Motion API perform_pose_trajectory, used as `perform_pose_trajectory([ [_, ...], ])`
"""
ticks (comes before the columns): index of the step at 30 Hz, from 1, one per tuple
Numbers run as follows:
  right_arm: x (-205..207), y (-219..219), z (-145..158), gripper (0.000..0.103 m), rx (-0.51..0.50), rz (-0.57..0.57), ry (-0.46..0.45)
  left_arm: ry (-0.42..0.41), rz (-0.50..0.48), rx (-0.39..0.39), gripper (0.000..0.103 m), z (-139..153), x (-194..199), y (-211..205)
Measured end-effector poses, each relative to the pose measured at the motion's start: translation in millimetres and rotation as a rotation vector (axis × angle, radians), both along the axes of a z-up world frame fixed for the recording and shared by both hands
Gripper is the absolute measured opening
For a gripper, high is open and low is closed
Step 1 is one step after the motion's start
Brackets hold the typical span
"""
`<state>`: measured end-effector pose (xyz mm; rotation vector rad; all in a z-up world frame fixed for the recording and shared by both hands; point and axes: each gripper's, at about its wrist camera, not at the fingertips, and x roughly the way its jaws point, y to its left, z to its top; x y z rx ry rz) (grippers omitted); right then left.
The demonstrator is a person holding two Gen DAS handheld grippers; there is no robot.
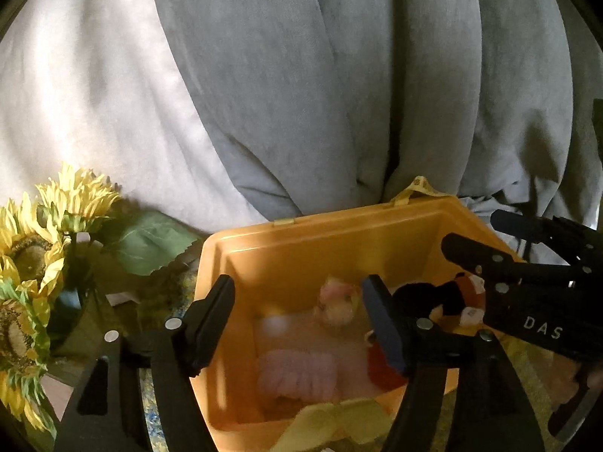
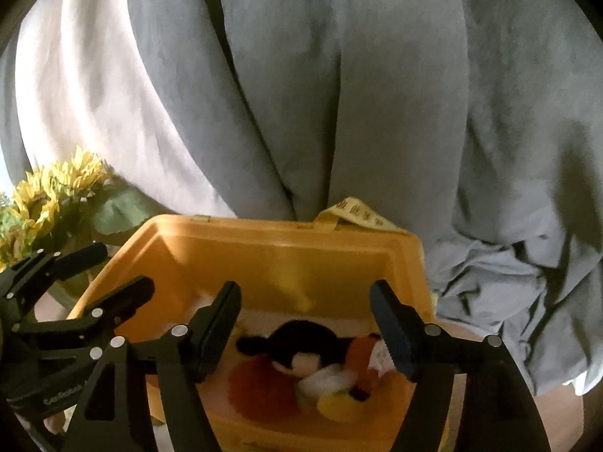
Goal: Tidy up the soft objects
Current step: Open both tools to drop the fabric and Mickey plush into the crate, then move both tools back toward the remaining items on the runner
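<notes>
Soft toys lie inside the orange bin (image 1: 380, 233), which stands against the grey curtain (image 1: 301, 75) with sunflowers (image 1: 56, 218) off its left side. Along the bin's left wall rest a pink ribbed plush (image 1: 297, 376) and, nearer the back wall, a small pale pink-and-yellow plush (image 1: 337, 301). Toward the right wall lies a black, white and orange plush animal (image 2: 316, 354), partly over a red-orange fuzzy piece (image 2: 260, 388) and touching a yellow ball-like piece (image 2: 339, 406).

The left gripper (image 1: 297, 324) hangs over the bin's left half and the right gripper (image 2: 305, 329) over its right half. Both stand with jaws parted and nothing pinched; the plush animal sits below the right one's fingers, untouched by the pads.

By my reading, the plush animal is deposited and this step is finished. Several toys are already collected, so the sorting looks well advanced. A yellow cloth (image 1: 339, 422) drapes at the bin's near edge; whether it or anything outside the bin remains to be gathered, these views cannot tell.
</notes>
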<state>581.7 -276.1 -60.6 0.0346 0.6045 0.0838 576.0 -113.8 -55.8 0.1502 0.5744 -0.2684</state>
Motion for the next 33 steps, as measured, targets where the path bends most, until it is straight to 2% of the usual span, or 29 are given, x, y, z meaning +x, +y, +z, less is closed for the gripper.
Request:
perform_pose_trajectory([
  [6,-20,-1,17,0.075,-0.013,-0.03,-0.042,-0.039,-0.003,-0.021,0.075,16,-22,4],
  [19,-87,-6,63,0.078,-0.011,-0.096,-0.185,-0.201,0.033,-0.047,0.078,60,-96,11],
  [33,-151,-8,76,0.081,-0.001,-0.11,-0.242,-0.24,0.037,-0.053,0.078,68,-156,15],
])
